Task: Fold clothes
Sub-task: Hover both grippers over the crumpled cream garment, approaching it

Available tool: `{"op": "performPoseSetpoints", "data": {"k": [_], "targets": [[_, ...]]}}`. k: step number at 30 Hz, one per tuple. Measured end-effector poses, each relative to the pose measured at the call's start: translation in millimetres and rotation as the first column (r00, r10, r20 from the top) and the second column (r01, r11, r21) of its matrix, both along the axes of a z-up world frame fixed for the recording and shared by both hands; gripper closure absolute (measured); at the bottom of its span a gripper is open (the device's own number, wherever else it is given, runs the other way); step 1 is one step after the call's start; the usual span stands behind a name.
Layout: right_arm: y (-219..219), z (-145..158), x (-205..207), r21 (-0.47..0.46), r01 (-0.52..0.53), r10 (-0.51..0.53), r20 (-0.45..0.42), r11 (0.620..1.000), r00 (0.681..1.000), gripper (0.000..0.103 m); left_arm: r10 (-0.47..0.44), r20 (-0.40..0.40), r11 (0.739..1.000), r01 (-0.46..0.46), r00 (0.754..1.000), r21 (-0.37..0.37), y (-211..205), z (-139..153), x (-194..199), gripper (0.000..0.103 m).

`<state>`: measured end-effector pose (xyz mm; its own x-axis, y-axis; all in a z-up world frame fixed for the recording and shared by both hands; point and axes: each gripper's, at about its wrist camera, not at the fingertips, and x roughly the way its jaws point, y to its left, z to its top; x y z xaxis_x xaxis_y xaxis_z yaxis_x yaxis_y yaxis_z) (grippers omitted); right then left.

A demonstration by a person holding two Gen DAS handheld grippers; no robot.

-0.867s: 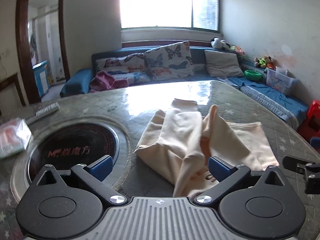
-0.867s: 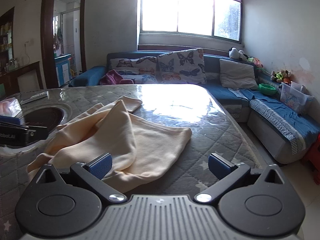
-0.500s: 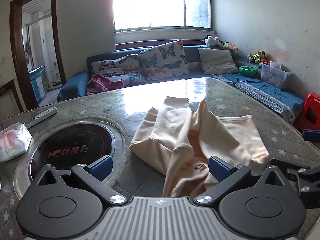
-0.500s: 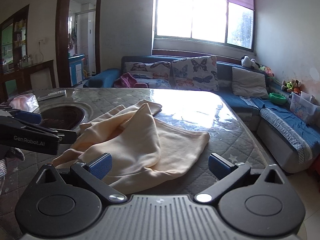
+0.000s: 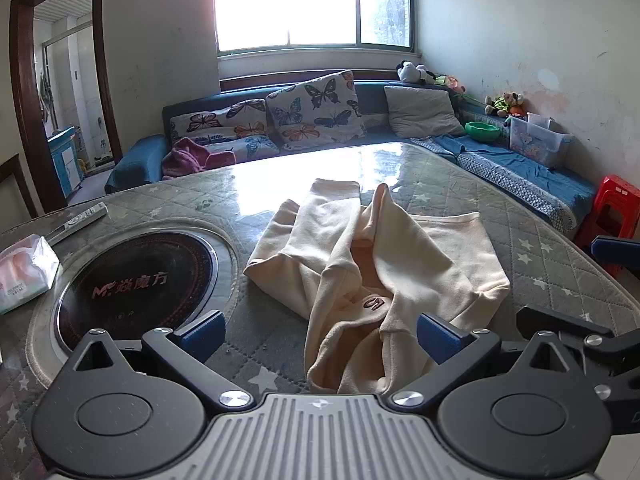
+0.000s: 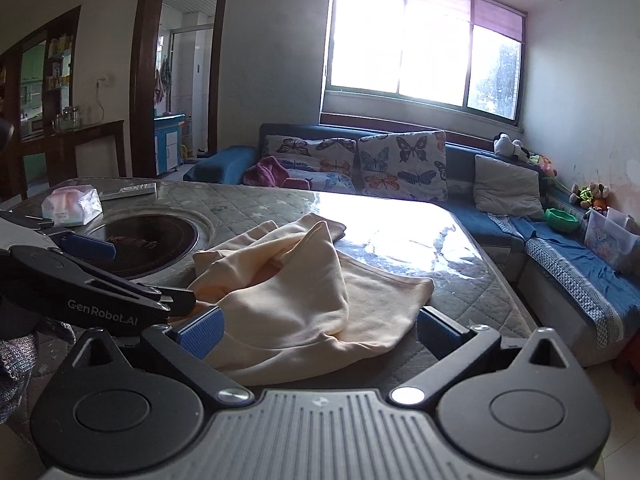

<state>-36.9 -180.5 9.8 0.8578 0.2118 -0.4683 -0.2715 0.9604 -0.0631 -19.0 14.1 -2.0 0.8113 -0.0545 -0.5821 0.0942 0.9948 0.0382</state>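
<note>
With both sets of fingers spread wide and nothing between them, no grab on the cloth yet. Left gripper hangs low in its own view, blue fingers straddling the near, bunched end of the cream garment: rumpled hem sitting bottom centre, right in the gap, maybe a touch toward the right pad. Not pinched though, just framed.

Same story in the right wrist view: right gripper released, the garment's near edge lying between the pads at lower centre, most of the heap leaning to the left half of the frame. Left tool poking in from the left edge there, tip just beside the cloth's near left corner, so probably the closer of the two to an actual grab, judging by that.

Further out, long axis running away from both cameras toward the window: a sleeve or leg stretched to upper centre, a flatter panel fanned out to the right. All of it on the quilted tabletop, beside the round black hotplate at lower left. Tissue pack and remote well off to the far left, out of the way.
</note>
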Motion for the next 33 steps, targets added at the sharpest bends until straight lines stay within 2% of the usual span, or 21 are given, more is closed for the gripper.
{"op": "performPoseSetpoints", "data": {"k": [11, 23, 33], "targets": [[0.4, -5.1, 15.1, 0.01, -0.026, 0.026, -0.035, 1.0, 0.999, 0.0, 0.004, -0.013, 1.0, -0.003, 1.0, 0.025, -0.1, -2.3, 15.8, 0.0], [4.2, -9.7, 32.0, 0.03, -0.063, 0.065, -0.073, 0.998, 0.995, 0.0, -0.004, -0.053, 1.0, 0.006, 0.999, 0.022, 0.2, -7.0, 34.5, 0.0], [10.6, -17.8, 22.2, 0.002, -0.092, 0.092, -0.103, 0.996, 0.99, 0.0, -0.001, -0.067, 0.999, 0.005, 0.998, 0.05, 6.1, -8.5, 19.1, 0.0]]}}
